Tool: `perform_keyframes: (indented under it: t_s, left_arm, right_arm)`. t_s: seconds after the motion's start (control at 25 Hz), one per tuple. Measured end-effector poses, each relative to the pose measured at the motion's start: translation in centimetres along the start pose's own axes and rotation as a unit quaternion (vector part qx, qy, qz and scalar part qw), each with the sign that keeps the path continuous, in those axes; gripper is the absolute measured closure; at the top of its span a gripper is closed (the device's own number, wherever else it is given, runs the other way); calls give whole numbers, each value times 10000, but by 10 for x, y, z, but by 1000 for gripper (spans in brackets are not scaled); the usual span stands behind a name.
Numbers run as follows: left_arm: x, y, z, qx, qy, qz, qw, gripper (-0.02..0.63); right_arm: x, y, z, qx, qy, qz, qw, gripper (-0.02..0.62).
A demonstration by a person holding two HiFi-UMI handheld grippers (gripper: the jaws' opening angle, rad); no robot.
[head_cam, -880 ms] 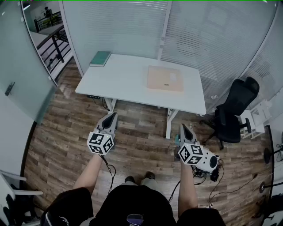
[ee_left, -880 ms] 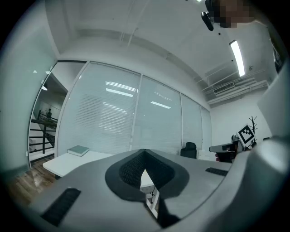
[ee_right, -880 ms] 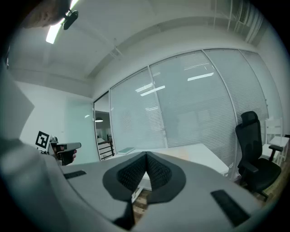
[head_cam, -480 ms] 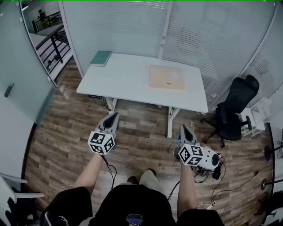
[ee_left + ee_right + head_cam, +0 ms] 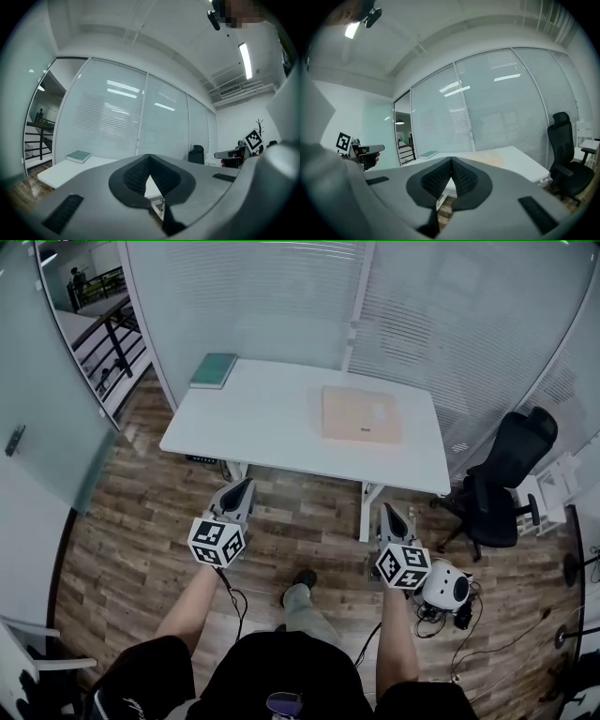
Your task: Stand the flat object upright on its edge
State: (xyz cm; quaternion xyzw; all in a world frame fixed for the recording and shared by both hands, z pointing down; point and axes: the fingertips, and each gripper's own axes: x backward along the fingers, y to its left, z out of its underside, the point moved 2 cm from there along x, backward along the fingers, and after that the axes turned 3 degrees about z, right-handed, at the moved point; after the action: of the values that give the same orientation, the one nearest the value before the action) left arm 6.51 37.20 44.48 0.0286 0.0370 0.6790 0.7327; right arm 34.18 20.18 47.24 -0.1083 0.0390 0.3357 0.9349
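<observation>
I hold both grippers out in front of me over the wood floor [image 5: 122, 549], short of the table [image 5: 253, 423] and well apart from it. The left gripper [image 5: 244, 486] has its jaws pressed together with nothing between them. Its own view shows the pads meeting at a point, with the tabletop and a green book [image 5: 78, 156] beyond. The right gripper [image 5: 387, 512] is the same, with jaws together and empty, aimed toward the table. The board [image 5: 362, 414], the flat thing I am here for, lies flat on the right half of the tabletop, nearer the back edge, and neither gripper touches it. In the right gripper view it shows as a tan patch on the white top, past the closed jaws. The book sits at the table's far left corner, well apart from the board. A black chair [image 5: 502, 486] stands on the floor to the right of the table. My arms reach forward from the bottom of the head view, one to each gripper.
</observation>
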Motion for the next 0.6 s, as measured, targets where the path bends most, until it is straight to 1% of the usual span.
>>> perform_keyframes:
  t_s: [0.28, 0.48, 0.6]
  left_arm:
    - [-64, 46, -4, 11, 58, 16, 10000, 586]
    - [-108, 66, -14, -59, 16, 121, 9999, 586]
    - [-134, 79, -17, -63, -8, 120, 9999, 586]
  right_arm:
    - [-79, -7, -11, -28, 51, -17, 10000, 574]
    - [-124, -18, -25, -6, 33, 3, 10000, 574]
    - [-149, -24, -32, 36, 35, -17, 10000, 574]
